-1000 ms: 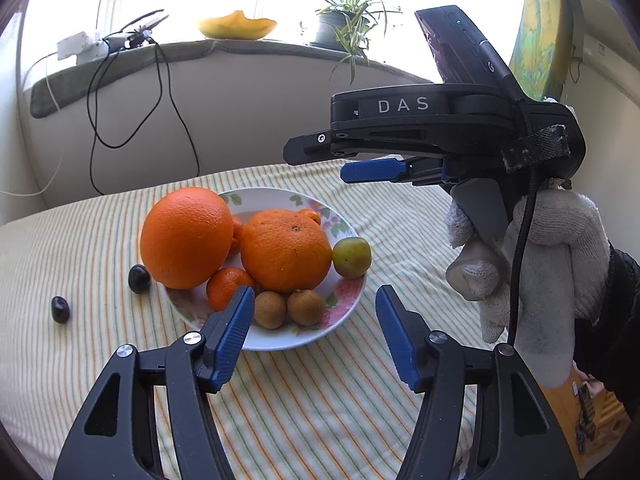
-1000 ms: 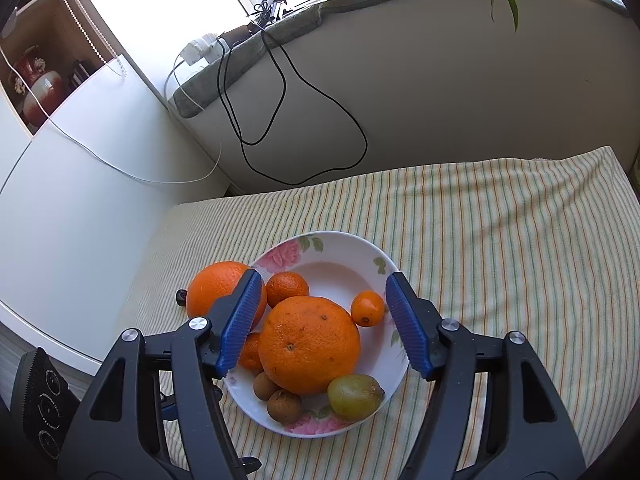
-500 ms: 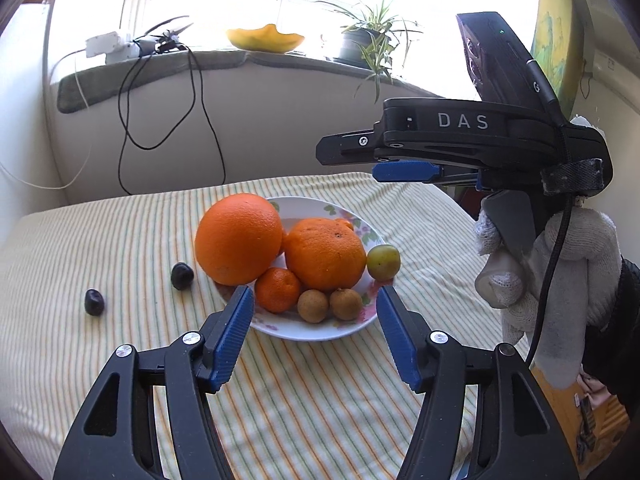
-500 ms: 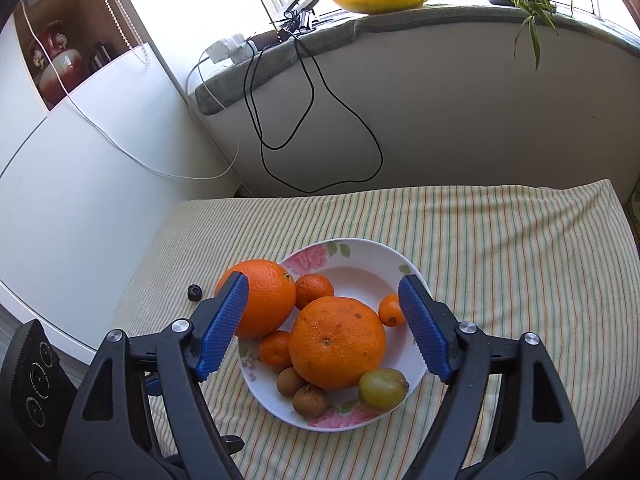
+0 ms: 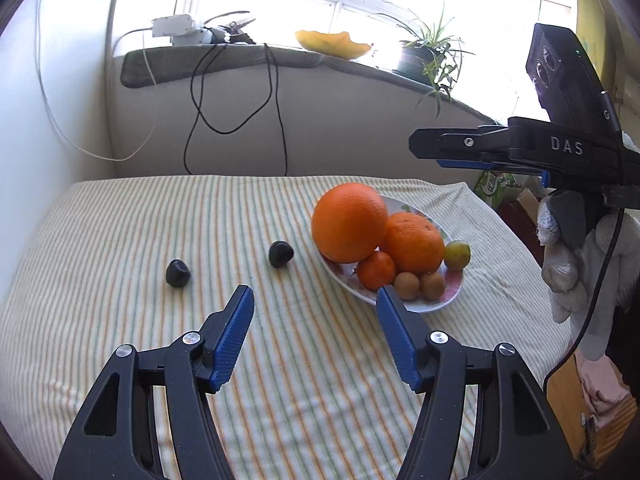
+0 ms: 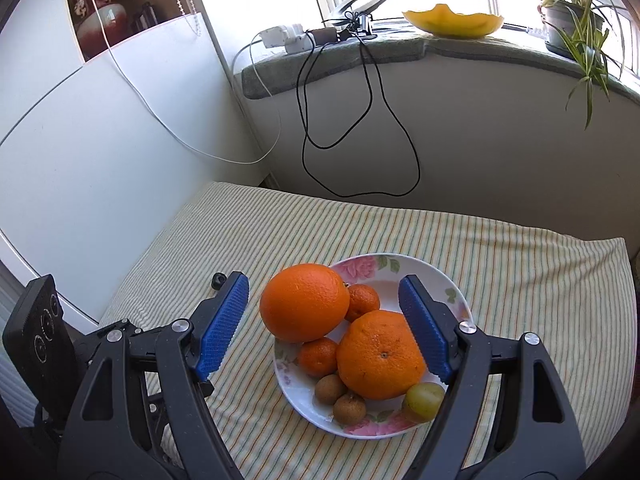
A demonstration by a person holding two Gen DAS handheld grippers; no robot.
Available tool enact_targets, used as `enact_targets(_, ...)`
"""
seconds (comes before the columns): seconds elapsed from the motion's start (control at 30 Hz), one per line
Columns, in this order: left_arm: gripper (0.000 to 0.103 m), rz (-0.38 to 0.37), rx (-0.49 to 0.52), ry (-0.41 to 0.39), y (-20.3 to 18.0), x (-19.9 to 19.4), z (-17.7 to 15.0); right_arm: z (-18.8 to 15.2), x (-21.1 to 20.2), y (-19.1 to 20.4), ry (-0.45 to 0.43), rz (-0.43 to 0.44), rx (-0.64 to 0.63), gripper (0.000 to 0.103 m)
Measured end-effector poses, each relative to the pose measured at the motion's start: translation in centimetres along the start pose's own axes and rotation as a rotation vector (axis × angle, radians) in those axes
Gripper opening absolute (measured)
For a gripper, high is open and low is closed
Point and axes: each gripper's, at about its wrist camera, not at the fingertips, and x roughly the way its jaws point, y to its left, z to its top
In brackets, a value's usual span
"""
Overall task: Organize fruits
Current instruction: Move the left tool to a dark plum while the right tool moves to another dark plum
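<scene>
A flowered plate [image 5: 450, 300] [image 6: 404, 270] on the striped cloth holds a big orange [image 5: 349, 222] [image 6: 304, 302], a second orange [image 6: 380, 354], two mandarins, two small brown fruits [image 6: 340, 398] and a green grape [image 6: 424, 402]. Two dark fruits [image 5: 178, 273] [image 5: 281, 254] lie on the cloth left of the plate. My left gripper [image 5: 316, 316] is open and empty, low over the cloth between the plate and the dark fruits. My right gripper [image 6: 324, 282] [image 5: 424, 152] hovers open above the plate, its pads either side of the oranges without touching.
Black cables [image 6: 360, 120] hang from the windowsill, which carries a yellow bowl [image 6: 452, 20], a potted plant [image 5: 428, 56] and a power strip. A white cabinet [image 6: 100, 140] stands at the cloth's left edge. A gloved hand [image 5: 576, 248] holds the right gripper.
The left gripper has swung left, so the plate now sits at its right and the dark fruits lie ahead. The right gripper's jaws have widened and it has lifted and rolled.
</scene>
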Motion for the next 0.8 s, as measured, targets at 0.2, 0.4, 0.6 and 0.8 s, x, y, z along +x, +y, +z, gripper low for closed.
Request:
enact_targets(0.2,0.063,0.036,-0.031,-0.010,2.8,-0.8,-0.4,-0.2,0.1,2.7,0.010,0.048,-0.067,0.080)
enact_targets(0.4,0.063,0.063,-0.046,-0.016,5.6,-1.2,-0.1,-2.1,0.5,5.4,0.015,0.088,-0.067,0.078)
enact_targets(0.6,0.061,0.048,-0.065,-0.008,8.1,-0.8,0.2,-5.2,1.9,7.8,0.031,0.104,0.007,0.062)
enact_targets(0.8,0.054,0.023,-0.061,0.006,9.7,0.1,0.4,-7.5,4.2,9.5,0.047,0.092,0.123,0.046)
